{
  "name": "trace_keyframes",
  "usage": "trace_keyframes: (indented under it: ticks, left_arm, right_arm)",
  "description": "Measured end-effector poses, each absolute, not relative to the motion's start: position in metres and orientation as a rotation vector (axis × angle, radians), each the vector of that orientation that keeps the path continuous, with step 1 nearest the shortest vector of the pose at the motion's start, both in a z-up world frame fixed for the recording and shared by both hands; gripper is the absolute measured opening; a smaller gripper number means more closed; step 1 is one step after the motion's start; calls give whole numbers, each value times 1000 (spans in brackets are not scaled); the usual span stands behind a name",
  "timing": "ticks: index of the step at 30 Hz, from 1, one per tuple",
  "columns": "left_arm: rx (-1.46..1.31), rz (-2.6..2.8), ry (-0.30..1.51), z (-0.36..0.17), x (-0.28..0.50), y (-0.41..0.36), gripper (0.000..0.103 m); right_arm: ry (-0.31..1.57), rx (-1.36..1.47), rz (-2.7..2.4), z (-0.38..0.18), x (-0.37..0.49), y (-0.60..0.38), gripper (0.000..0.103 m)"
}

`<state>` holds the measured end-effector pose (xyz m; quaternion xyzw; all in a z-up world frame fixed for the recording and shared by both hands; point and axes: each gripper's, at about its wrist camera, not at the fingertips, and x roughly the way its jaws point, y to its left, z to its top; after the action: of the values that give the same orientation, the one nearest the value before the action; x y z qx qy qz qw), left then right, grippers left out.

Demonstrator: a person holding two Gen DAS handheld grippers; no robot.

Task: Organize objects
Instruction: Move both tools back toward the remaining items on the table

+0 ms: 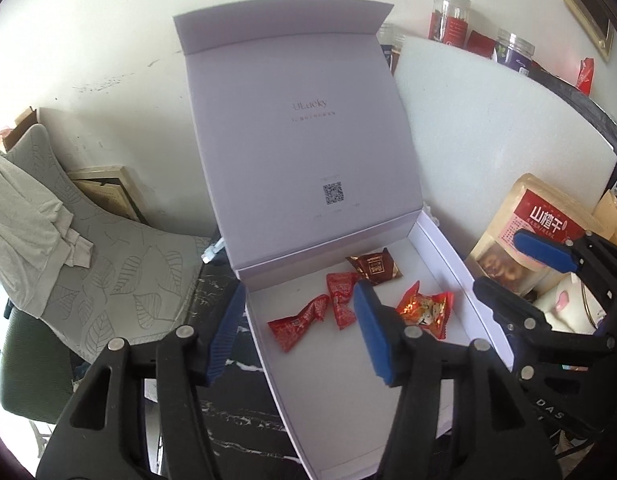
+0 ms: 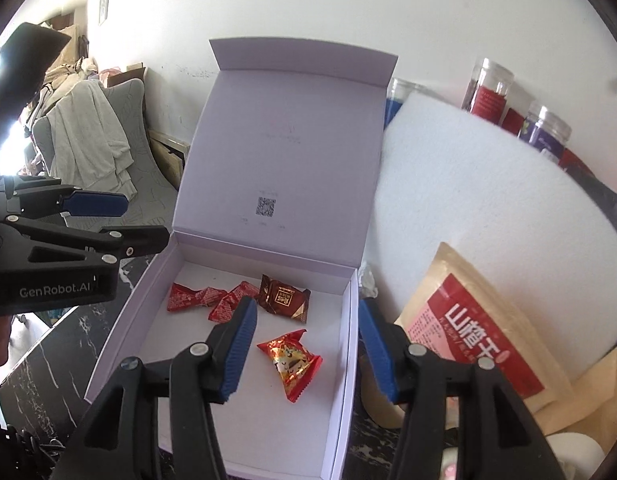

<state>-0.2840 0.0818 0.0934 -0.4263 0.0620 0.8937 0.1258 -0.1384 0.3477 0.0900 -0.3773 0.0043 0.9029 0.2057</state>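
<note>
Dark marble table (image 2: 48, 364); gold-red candy (image 2: 290, 362) lies boxed between right tongs (image 2: 304, 350).

The right gripper (image 2: 304, 344) hangs wide open over the open box (image 2: 350, 320), its right finger outside the wall. A gold-and-red candy (image 2: 290, 362) lies between the fingers; three, perhaps, more wrapped candies (image 2: 284, 298) lie just ahead.
</note>
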Motion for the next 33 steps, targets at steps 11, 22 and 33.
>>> trace_keyframes:
  ticks: [11,22,33]
  left_arm:
    - [-1191,2679,165,127,-248,62,62]
    - [-1151,2721,175,152,-206,55,73]
    - [-1096,2748,189,162,-165,52,79]
  right_arm:
    - [-27,-980,2550,121,-118,316,59]
    - [-21,-914,2587,148,-89,289,64]
    - [-68,-871,2598,160,-60,263,67]
